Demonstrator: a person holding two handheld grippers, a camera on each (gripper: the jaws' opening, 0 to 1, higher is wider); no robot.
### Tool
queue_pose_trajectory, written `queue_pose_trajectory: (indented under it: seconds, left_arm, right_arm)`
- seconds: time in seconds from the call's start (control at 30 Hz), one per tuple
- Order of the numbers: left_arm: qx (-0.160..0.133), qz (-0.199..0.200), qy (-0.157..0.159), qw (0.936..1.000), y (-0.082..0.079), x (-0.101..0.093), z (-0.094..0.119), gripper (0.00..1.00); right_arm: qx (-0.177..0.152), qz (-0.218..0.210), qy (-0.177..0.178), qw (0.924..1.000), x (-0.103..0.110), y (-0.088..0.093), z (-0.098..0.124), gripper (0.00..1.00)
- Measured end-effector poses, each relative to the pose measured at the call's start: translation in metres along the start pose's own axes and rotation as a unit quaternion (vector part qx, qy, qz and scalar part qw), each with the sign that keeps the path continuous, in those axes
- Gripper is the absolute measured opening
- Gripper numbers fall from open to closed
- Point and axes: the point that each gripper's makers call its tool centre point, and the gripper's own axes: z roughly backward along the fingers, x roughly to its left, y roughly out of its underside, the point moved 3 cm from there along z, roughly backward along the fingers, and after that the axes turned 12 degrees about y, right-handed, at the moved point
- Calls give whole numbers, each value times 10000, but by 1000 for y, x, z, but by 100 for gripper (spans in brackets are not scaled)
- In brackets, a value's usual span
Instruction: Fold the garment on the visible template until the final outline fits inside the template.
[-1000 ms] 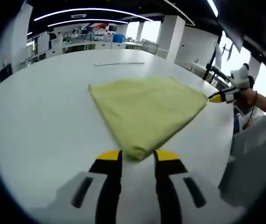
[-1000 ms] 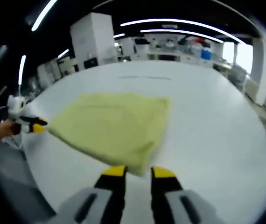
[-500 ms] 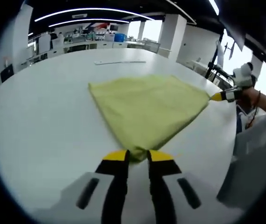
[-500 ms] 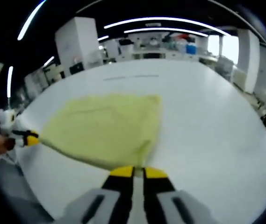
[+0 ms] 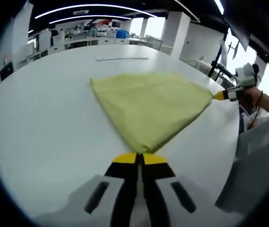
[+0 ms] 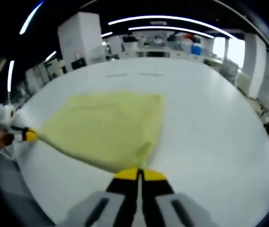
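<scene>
A yellow garment [image 5: 148, 101] lies flat on the white table [image 5: 39, 123]. My left gripper [image 5: 139, 158] is shut on its near corner. My right gripper [image 5: 221, 96], held by a hand, comes in from the right at the far right corner. In the right gripper view the garment [image 6: 106, 123] spreads ahead, and my right gripper [image 6: 139, 174] is shut on the corner nearest it. My left gripper [image 6: 26, 135] pinches the left corner there. A thin pale line [image 5: 122, 58] marks the table beyond the cloth, and the line [image 6: 134, 74] also crosses the right gripper view.
The round table's edge [image 5: 229, 137] curves close on the right, with a pale bulky shape [image 5: 259, 151] beyond it. Workbenches with equipment [image 5: 91, 38] and white pillars [image 5: 181, 33] stand far behind. Bare tabletop [image 6: 214, 123] stretches beside the cloth.
Both grippers went from open, straddling a garment corner, to shut on it. The corners are now pinched, and the cloth edge between them is drawn tighter.
</scene>
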Motion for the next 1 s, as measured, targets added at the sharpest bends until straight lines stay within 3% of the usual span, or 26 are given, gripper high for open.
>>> queue_pose_trajectory:
  seconds: [0.1, 0.47, 0.57, 0.7, 1.0]
  left_arm:
    - [66, -136, -60, 9999, -1, 2, 2, 0]
    - [53, -124, -85, 9999, -1, 5, 5, 0]
    - [58, -95, -70, 9999, 0, 4, 5, 0]
    - [28, -6, -66, 10000, 1, 2, 4, 0]
    - [43, -21, -59, 10000, 0, 0, 4, 0]
  right_arm:
    - [-11, 419, -87, 9991, -5, -1, 2, 0]
    - [-131, 1074, -438, 9932, -15, -5, 1, 0]
    - [-74, 989, -485, 9939, -15, 0, 0, 0]
    - [-21, 468, -551, 9974, -10, 4, 0, 0]
    - [5, -161, -581, 9982, -10, 10, -9, 1]
